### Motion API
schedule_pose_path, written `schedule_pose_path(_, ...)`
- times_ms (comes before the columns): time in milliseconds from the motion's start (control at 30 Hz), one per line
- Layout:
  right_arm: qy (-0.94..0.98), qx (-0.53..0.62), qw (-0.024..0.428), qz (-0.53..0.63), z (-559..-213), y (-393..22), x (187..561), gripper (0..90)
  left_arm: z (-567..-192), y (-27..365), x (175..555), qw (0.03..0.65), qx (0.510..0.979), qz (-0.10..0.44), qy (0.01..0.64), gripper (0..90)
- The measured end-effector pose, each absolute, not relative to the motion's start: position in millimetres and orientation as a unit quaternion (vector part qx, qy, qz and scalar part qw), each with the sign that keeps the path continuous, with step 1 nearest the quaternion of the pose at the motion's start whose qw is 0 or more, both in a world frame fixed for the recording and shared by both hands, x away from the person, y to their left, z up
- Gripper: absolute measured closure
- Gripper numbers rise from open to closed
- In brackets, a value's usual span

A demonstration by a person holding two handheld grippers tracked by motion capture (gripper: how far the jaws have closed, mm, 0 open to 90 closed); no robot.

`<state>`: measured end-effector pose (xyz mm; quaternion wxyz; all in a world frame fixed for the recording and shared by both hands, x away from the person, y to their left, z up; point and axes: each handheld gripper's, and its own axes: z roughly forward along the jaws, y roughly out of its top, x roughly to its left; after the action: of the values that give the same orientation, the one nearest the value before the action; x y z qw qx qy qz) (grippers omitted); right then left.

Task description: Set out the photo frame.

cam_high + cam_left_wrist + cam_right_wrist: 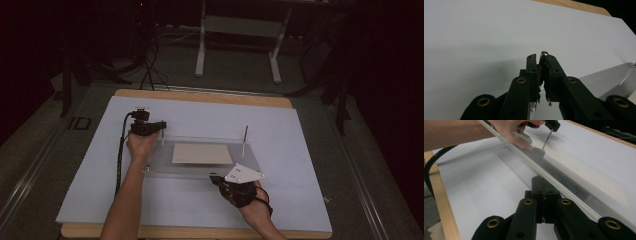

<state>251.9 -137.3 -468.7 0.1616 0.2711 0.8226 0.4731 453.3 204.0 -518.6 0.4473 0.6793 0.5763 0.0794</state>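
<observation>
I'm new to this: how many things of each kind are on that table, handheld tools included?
Handheld grippers: 2
Upright metal pins: 2
Clear plate: 1
Beige card: 1
Total: 6

Dim room, grey floor point(45, 150), white table frame point(240, 30)

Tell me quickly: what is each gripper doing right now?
Left gripper: closed on the top of a thin metal pin.
Right gripper: shut, nothing visible between its jaws, beside the clear plate.
</observation>
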Motion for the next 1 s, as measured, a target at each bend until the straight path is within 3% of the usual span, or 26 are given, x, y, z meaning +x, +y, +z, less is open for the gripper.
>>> schedule_pose_path(267, 0.814, 0.276, 0.160, 0.485, -464.5, -138.4, 255.9, 90.0, -515.6, 208.2, 449.5, 0.455, 0.688, 0.094, 0.558, 61.3)
schedule_pose_path(767, 0.803, 0.287, 0.165, 0.496, -454.1, -145.3, 263.4, 90.0, -480.7, 225.1, 390.7, 0.530, 0.676, 0.169, 0.483, 55.8)
schedule_pose_path(1000, 0.799, 0.289, 0.166, 0.500, -450.7, -145.1, 266.8, 90.0, -479.6, 236.2, 361.0, 0.544, 0.663, 0.188, 0.478, 50.7)
